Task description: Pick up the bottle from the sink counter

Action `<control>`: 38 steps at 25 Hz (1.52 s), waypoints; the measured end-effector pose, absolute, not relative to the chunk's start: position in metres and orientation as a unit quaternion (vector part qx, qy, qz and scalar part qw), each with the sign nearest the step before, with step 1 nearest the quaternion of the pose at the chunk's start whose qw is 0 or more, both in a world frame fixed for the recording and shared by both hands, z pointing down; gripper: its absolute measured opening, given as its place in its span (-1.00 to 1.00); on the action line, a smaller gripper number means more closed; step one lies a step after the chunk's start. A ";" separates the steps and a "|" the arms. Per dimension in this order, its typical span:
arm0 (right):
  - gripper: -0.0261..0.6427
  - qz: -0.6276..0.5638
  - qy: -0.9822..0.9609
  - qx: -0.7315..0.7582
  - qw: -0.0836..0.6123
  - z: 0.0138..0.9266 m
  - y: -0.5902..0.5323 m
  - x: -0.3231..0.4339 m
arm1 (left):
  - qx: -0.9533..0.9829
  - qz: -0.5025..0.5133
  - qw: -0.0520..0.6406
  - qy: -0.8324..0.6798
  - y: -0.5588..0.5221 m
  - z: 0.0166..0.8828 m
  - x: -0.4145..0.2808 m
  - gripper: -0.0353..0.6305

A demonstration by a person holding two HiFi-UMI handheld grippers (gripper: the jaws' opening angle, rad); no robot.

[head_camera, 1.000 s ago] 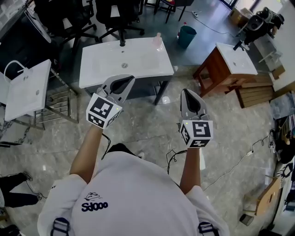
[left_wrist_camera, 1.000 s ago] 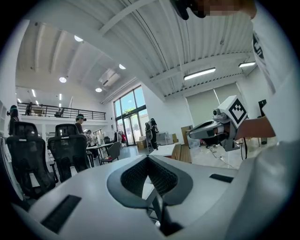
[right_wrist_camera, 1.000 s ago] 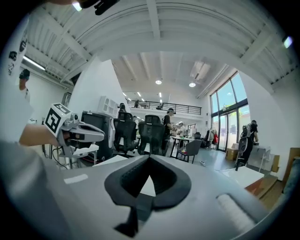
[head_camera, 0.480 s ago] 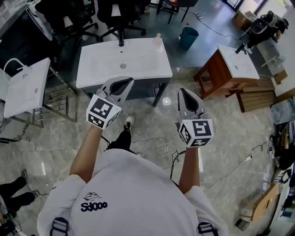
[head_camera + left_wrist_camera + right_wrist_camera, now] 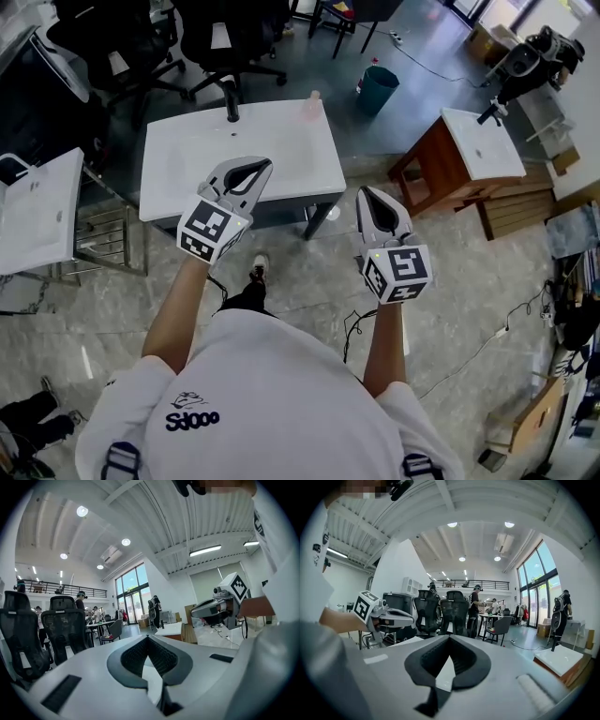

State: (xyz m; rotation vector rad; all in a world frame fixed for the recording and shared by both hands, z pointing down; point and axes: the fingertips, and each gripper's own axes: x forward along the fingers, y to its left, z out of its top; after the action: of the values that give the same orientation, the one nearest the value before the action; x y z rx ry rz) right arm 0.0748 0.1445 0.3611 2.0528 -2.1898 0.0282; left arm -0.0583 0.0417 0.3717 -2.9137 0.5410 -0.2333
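Both left gripper (image 5: 255, 166) and right gripper (image 5: 368, 194) now nearer sink counter (image 5: 281, 142).

Bottle (image 5: 310, 106) v. small, blurry.

The white short-sleeved shirt (image 5: 272, 375) bears dark lettering (image 5: 192, 417) and buckled straps (image 5: 122, 459).

Reads roughly "Sdooo", in dark letters beneath a small drawn emblem, on the back of the person's white shirt (image 5: 281, 375); elsewhere too small or blurred to read.
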 end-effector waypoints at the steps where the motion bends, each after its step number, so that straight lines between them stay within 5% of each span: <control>1: -0.90 0.009 -0.727 0.682 0.074 0.361 0.134 0.078 | -0.977 -0.079 0.082 0.180 0.030 0.373 -0.054 -0.88; 38: -0.89 0.064 -0.734 0.673 0.061 0.397 -0.128 0.166 | -0.976 -0.125 0.035 0.176 -0.206 0.422 0.031 -0.88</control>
State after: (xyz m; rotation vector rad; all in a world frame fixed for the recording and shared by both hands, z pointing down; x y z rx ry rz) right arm 0.1661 -0.1280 0.3972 2.0352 -2.2215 0.1942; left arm 0.0312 -0.2058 0.4216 -2.9989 0.5419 -0.3831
